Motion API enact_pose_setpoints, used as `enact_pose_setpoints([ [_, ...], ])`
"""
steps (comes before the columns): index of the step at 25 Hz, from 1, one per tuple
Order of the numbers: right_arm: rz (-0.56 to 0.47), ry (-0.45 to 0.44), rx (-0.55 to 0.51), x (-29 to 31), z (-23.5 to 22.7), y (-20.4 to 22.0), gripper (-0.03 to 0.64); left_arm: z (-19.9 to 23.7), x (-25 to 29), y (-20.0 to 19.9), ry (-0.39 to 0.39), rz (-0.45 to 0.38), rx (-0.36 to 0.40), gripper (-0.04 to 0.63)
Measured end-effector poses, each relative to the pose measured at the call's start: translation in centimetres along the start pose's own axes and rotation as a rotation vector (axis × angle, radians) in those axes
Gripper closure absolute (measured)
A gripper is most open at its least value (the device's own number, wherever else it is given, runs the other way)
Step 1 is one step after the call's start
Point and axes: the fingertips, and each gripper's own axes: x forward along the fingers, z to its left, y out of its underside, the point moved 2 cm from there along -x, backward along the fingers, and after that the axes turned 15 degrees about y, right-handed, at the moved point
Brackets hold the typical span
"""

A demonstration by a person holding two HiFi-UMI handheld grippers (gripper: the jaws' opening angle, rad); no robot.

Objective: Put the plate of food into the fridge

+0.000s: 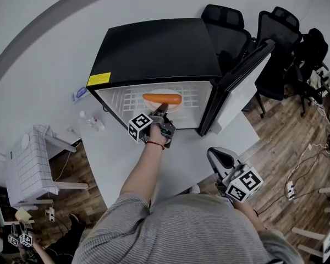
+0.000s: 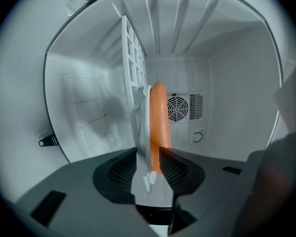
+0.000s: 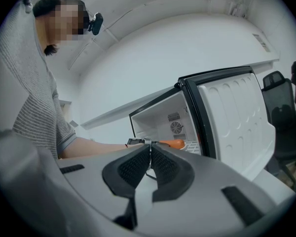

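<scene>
A black mini fridge (image 1: pixel 154 48) stands open on the white table (image 1: pixel 115 153). On its wire shelf (image 2: pixel 133 58) lies a white plate (image 1: pixel 175 106) carrying a long orange sausage-like piece of food (image 1: pixel 162 98). My left gripper (image 1: pixel 160 110) reaches into the fridge at the plate's near rim. In the left gripper view the plate (image 2: pixel 142 132) shows edge-on between the jaws with the orange food (image 2: pixel 158 117) behind; the left gripper (image 2: pixel 148 154) stands open, a gap showing beside the rim. My right gripper (image 1: pixel 219 157) hangs back over the table's near right, shut and empty (image 3: pixel 150 147).
The fridge door (image 1: pixel 242 81) swings open to the right. Black office chairs (image 1: pixel 275 32) stand behind it. A white wire cart (image 1: pixel 27 158) sits at the left, and small bottles (image 1: pixel 93 120) lie by the fridge's left corner. A fan vent (image 2: pixel 177 107) marks the fridge's back wall.
</scene>
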Motion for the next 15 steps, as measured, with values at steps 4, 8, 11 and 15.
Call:
enact_pose_setpoints([
  [4,0.002,0.003,0.002,0.03,-0.33,-0.06,0.601,-0.31,-0.03,0.0,0.073,0.011,0.0,0.444],
  [8,0.003,-0.003,0.003,0.15,-0.26,-0.02,0.601,-0.22,-0.32,0.1,0.104,0.029,-0.015,0.39],
  [11,0.004,-0.008,0.004,0.29,-0.28,0.02,0.601,-0.03,-0.5,0.04,0.119,0.036,-0.016,0.376],
  [15,0.007,-0.011,0.003,0.37,-0.26,0.06,0.601,-0.06,-0.73,0.04,0.132,0.043,-0.023,0.368],
])
